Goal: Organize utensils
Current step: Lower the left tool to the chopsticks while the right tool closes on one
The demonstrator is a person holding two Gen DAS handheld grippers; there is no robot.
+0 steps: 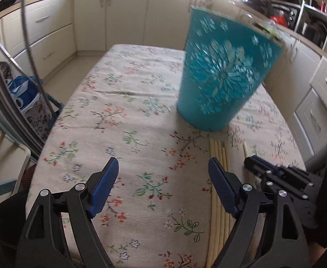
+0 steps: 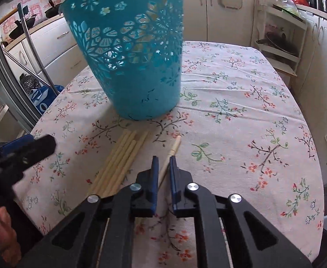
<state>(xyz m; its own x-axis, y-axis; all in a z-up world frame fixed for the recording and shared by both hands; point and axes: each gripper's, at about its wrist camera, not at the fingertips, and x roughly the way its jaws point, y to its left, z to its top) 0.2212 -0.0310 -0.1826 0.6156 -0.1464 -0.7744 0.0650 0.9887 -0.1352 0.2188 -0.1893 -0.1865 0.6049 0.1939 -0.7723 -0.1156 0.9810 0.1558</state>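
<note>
A teal cut-out basket [image 1: 226, 73] [image 2: 136, 51] stands upright on the floral tablecloth [image 1: 130, 102]. In front of it lies a bundle of several pale wooden chopsticks [image 1: 219, 154] [image 2: 123, 156]. One more chopstick [image 2: 175, 144] [image 1: 245, 148] lies just right of the bundle. My right gripper [image 2: 163, 163] is shut on this single chopstick, whose tip sticks out past the pads towards the basket. My left gripper [image 1: 163, 165] hovers open over bare cloth left of the bundle, nothing between its fingers. One left finger [image 2: 40, 145] shows blurred in the right wrist view.
Cream kitchen cabinets [image 1: 127, 15] run round the table. A blue bag [image 1: 22, 91] and metal poles [image 1: 29, 44] stand off the table's left edge, and a white rack [image 2: 281, 44] stands at the far right. Open cloth [image 2: 241, 111] lies right of the basket.
</note>
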